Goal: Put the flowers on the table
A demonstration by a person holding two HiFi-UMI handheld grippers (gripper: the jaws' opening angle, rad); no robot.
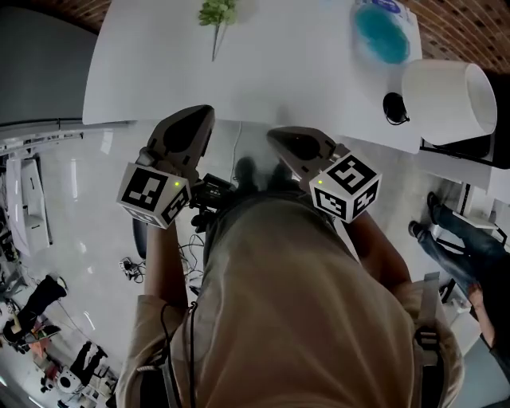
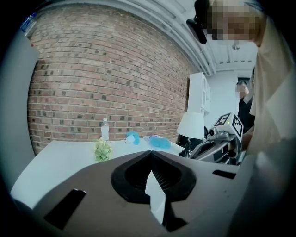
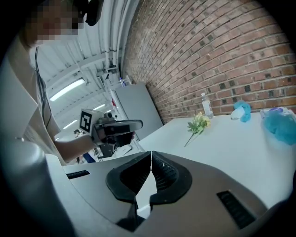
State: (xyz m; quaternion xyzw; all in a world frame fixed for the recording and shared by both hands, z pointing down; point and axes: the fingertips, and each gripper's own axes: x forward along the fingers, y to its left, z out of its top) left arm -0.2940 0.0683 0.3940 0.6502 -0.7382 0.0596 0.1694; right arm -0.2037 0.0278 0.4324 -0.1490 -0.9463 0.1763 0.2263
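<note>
The flowers [image 1: 217, 16], a small green and yellow bunch on a thin stem, lie on the white table [image 1: 279, 72] near its far side. They also show in the left gripper view as flowers [image 2: 102, 149] and in the right gripper view as flowers [image 3: 198, 125]. My left gripper [image 1: 199, 113] hangs over the table's near edge, shut and empty; its jaws [image 2: 150, 153] meet with nothing between them. The right gripper [image 1: 280, 137] is just off the near edge, also shut and empty, tips closed [image 3: 150, 155]. Both are well short of the flowers.
A blue fluffy thing [image 1: 381, 32] lies at the table's far right, with a smaller blue one [image 3: 241, 111] and a clear bottle [image 3: 207, 105] by the brick wall. A white lamp shade [image 1: 450, 100] stands at the right edge. Floor and people lie below left.
</note>
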